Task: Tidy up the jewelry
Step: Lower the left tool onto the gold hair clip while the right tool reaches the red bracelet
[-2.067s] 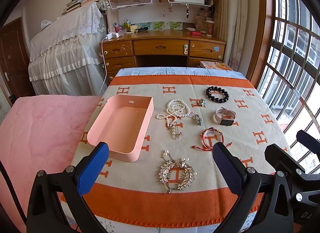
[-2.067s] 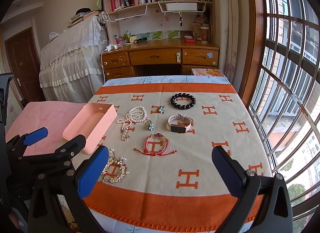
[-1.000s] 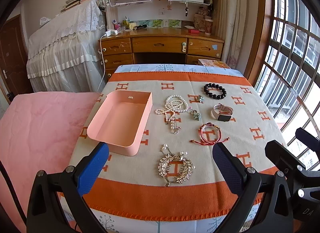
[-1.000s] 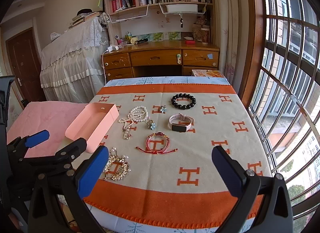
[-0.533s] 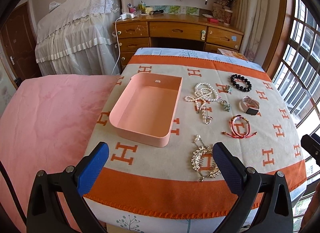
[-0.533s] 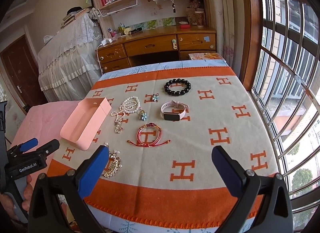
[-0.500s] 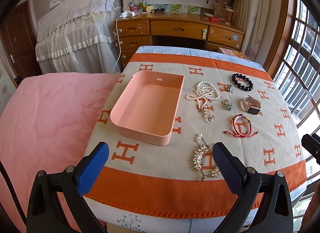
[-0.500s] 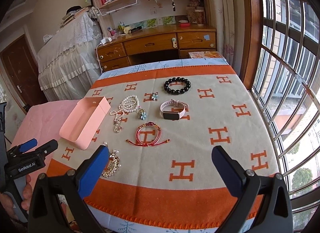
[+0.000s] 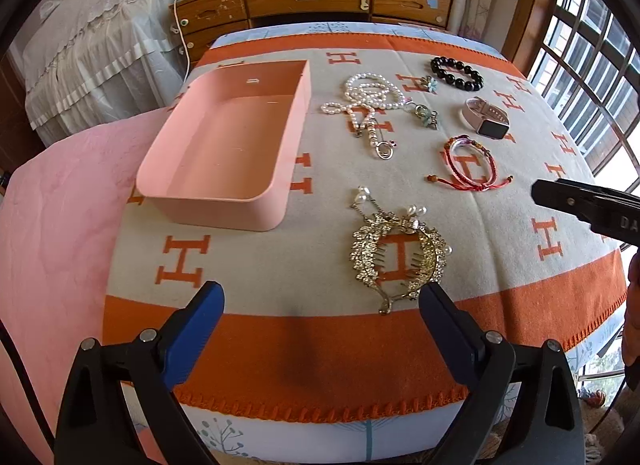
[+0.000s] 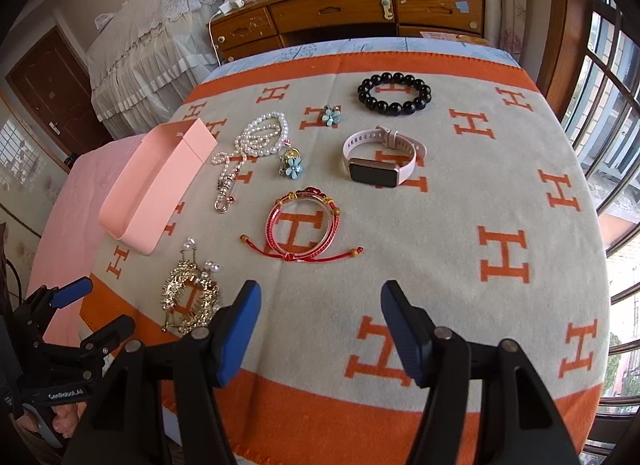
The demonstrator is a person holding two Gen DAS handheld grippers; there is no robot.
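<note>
The jewelry is laid out in rows on the orange-and-cream blanket-covered table (image 9: pixel 304 261), right of the empty pink plastic tray (image 9: pixel 224 137), presumably for sorting into it. The left gripper (image 9: pixel 320 329) is spread wide but closing slightly, nothing between, just near of the gold rhinestone hair comb (image 9: pixel 396 253). The right gripper (image 10: pixel 320 329) is narrowing on nothing, near the red cord bracelet (image 10: pixel 304 225).

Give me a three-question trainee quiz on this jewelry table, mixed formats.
1. True or false: the pink tray already holds jewelry.
2. Which piece lies nearest the left gripper? A) black bead bracelet B) gold hair comb C) pink watch
3. Fill in: the red cord bracelet lies directly ahead of the ____ gripper.

Key: 1 false; 2 B; 3 right.
</note>
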